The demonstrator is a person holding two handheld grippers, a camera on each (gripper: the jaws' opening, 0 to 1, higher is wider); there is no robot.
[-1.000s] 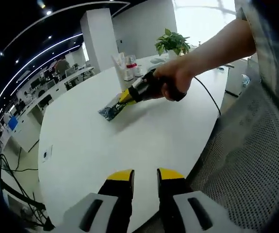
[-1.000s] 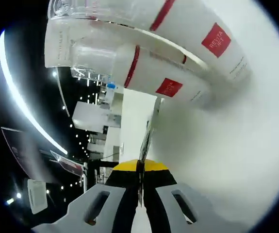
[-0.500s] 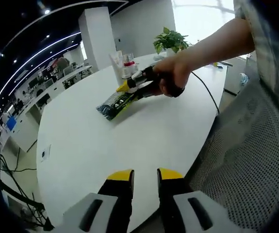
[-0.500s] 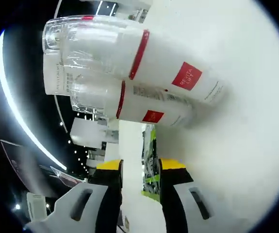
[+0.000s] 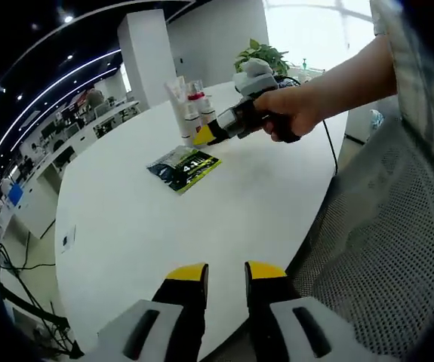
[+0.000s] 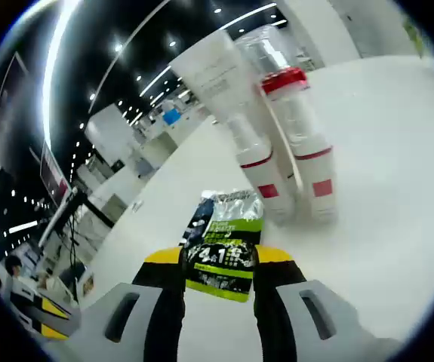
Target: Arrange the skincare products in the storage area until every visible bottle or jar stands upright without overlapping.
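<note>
In the left gripper view we see the left gripper low at the near edge of the white table, its yellow-tipped jaws a narrow gap apart, holding and touching nothing. Farther across the table, a hand holds the right gripper above the surface, just right of a green and black sachet lying flat.

In the right gripper view the right gripper has its jaws parted wide and grips nothing; the sachet shows between them, lying on the table. Just beyond it the bottles, white with red bands, stand upright and close together.

Behind the table we see a white pillar, a potted plant and office desks; a mesh chair is at the right.
</note>
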